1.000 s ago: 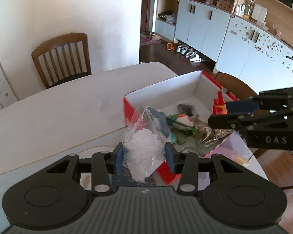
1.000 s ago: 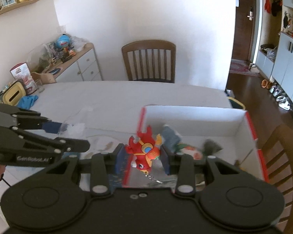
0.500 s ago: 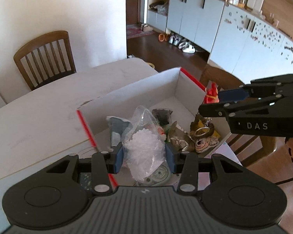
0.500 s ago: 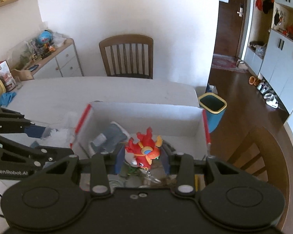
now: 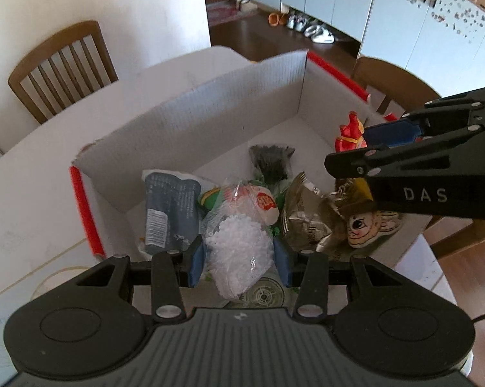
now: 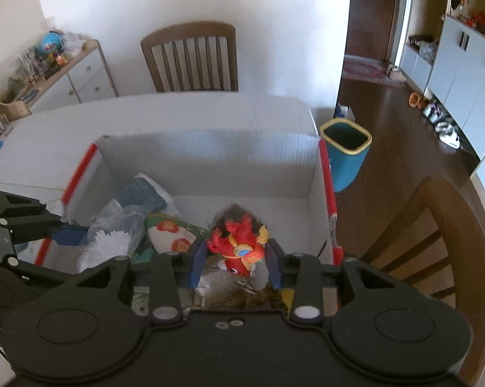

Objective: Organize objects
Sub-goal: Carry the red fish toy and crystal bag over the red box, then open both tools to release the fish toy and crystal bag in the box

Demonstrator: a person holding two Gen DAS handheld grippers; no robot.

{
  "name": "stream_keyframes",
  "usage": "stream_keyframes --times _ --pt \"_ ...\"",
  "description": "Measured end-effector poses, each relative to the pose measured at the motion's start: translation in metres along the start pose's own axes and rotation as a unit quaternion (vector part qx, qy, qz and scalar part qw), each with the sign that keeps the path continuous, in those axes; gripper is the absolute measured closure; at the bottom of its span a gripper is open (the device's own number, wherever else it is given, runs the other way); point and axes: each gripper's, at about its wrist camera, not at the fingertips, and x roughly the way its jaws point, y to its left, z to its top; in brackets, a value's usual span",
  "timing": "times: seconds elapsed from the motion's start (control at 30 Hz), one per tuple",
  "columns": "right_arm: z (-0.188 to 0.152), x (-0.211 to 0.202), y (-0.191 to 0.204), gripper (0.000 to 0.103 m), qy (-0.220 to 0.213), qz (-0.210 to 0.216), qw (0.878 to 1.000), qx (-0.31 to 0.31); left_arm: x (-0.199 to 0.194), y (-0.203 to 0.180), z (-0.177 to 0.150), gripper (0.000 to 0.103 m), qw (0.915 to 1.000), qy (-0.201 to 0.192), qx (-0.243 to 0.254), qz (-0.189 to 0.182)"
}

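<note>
Left wrist view: a clear bag of white pellets [image 5: 239, 251] is clamped between the blue pads of the left claw [image 5: 239, 259] and is held above the near end of the white cardboard box [image 5: 210, 113], presumably so that it can be let go straight onto the heap inside. A red toy figure [image 6: 239, 246] is pinched in the right claw [image 6: 236, 258], which is held over the box's right half for what appears to be the same reason. Already lying in the box are a grey-blue packet [image 5: 171, 206], a foil pouch [image 5: 306, 216], a dark tuft [image 5: 271, 163] and a cartoon-face plush [image 5: 368, 225].

The near half of the box floor is crowded, while bare floor is left along the far wall. The red-edged rims [image 5: 86, 206] are cleared by both claws. The two claws are near each other over the box, so room for sideways motion is judged scant. The box's right wall is close to the table [image 6: 81, 122] edge, beyond which a teal bin [image 6: 347, 154] stands on the floor.
</note>
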Motion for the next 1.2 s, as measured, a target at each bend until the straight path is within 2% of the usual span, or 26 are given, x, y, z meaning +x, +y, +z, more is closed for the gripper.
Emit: stream_keyframes --times 0.33,0.6,0.77,0.83,1.03,1.2 --pt "-0.006 0.033 -0.003 0.065 0.038 0.006 0.999 -0.005 0.034 -0.001 -0.002 0.059 0.9988 0.047 -0.008 -0.004" --pt "-0.01 0.043 -0.005 0.065 0.05 0.009 0.999 -0.006 0.043 -0.001 -0.001 0.059 0.9981 0.057 -0.018 -0.011" --pt "-0.01 0.041 -0.007 0.061 0.051 0.015 0.999 -0.004 0.044 0.0 -0.001 0.059 0.998 0.058 -0.024 -0.013" --pt "-0.01 0.038 -0.006 0.057 0.048 0.017 0.999 -0.005 0.041 0.001 -0.002 0.05 0.9978 0.058 -0.03 -0.015" --pt "-0.009 0.028 -0.004 0.05 0.037 0.023 0.999 -0.002 0.026 0.003 -0.004 0.039 0.9981 0.036 -0.046 -0.018" --pt "-0.008 0.013 0.001 0.043 0.023 0.031 0.999 -0.002 0.01 0.005 -0.006 0.038 0.9983 0.014 -0.053 -0.021"
